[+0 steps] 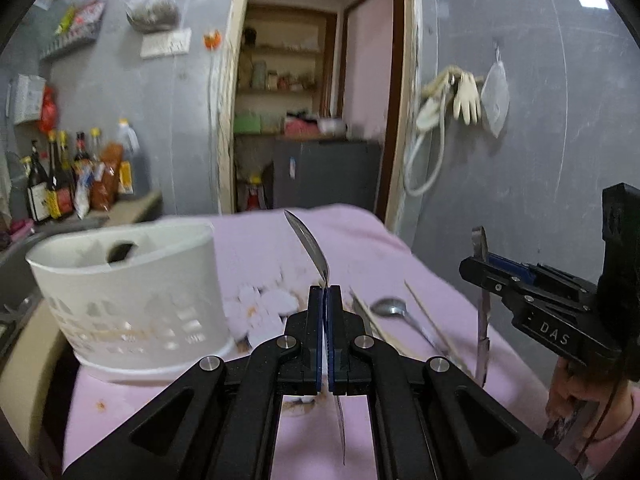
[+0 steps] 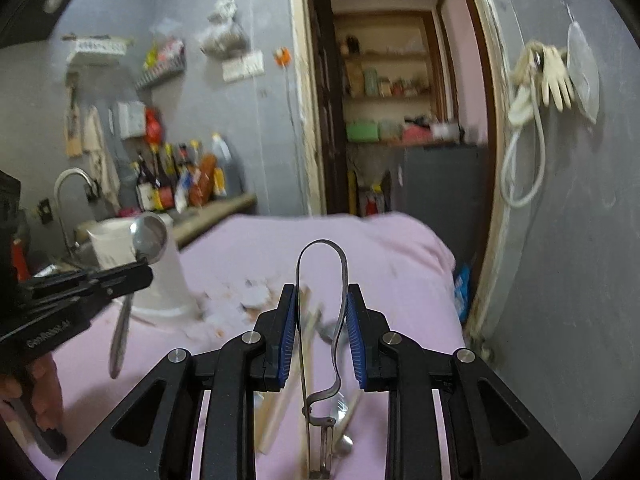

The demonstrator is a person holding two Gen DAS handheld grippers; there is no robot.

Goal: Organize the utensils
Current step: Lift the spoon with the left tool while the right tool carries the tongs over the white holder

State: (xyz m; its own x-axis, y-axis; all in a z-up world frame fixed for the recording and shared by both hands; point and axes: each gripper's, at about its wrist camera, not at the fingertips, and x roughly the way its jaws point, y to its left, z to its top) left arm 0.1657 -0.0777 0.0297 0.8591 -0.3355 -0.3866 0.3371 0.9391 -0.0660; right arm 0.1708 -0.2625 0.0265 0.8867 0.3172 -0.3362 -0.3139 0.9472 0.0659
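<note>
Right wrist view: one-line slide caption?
Right gripper holds a metal peeler above the pink cloth.

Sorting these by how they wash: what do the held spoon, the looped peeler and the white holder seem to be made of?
Spoon in the left claw: polished metal, probably stainless steel; its bowl mirrors the room. Peeler in the right claw: thin bent metal band, duller grey sheen. Holder: matte white plastic, judging by its moulded cut-out pattern.
</note>
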